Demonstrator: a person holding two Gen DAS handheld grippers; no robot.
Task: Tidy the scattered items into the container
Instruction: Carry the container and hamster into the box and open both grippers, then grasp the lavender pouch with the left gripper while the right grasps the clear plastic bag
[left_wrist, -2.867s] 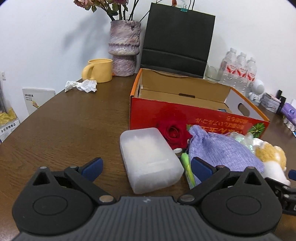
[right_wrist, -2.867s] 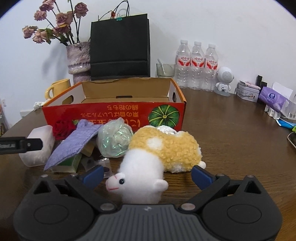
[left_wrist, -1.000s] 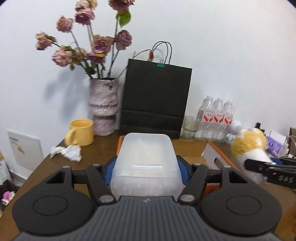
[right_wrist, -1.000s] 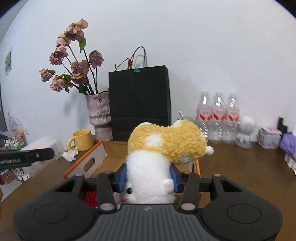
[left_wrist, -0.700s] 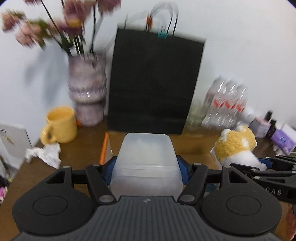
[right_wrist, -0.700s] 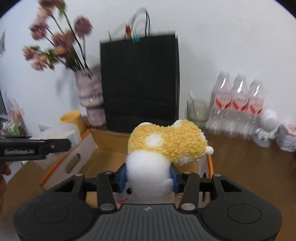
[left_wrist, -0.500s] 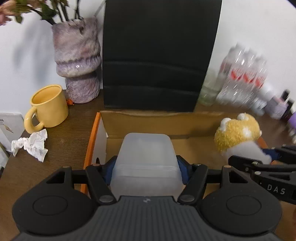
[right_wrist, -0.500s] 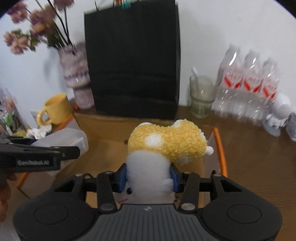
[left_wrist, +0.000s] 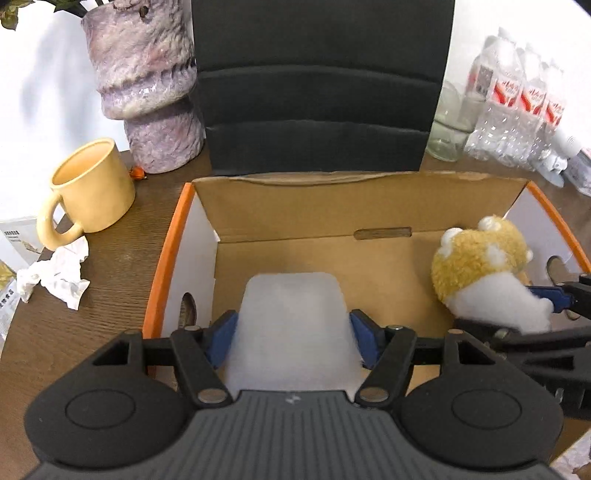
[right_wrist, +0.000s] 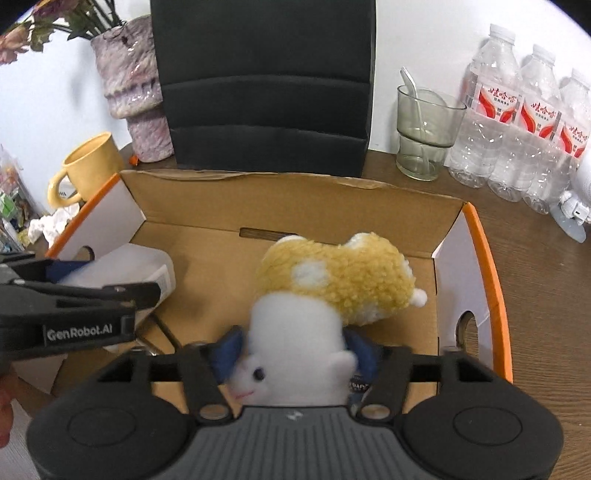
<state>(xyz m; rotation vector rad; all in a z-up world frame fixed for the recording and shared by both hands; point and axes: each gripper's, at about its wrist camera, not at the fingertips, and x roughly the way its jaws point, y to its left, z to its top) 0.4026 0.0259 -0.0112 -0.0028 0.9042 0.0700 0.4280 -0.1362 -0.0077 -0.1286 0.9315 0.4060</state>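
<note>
Cardboard box (left_wrist: 369, 221) open on the surface. Left gripper (left_wrist: 293, 336) over its left half, jaws clamped on frosted plastic case (left_wrist: 293, 325). Right gripper (right_wrist: 295, 350) inside on the right, jaws squeezing plush toy (right_wrist: 332, 284).

At the back, a black paper bag (left_wrist: 317, 85) stands against the white wall, and just left of it is a mottled purple vase (left_wrist: 146, 81) whose dried pink flowers (right_wrist: 16, 40) poke in at the top corner. A yellow mug (left_wrist: 86, 190) sits on the brown wooden table (left_wrist: 92, 295) near the vase, handle toward the camera, with a crumpled white tissue (left_wrist: 55, 277) just in front of it. Off to the right, a clear glass (right_wrist: 424, 133) holding a white spoon (right_wrist: 415, 96) stands beside three water bottles (right_wrist: 524, 122) with red labels, packed side by side.
</note>
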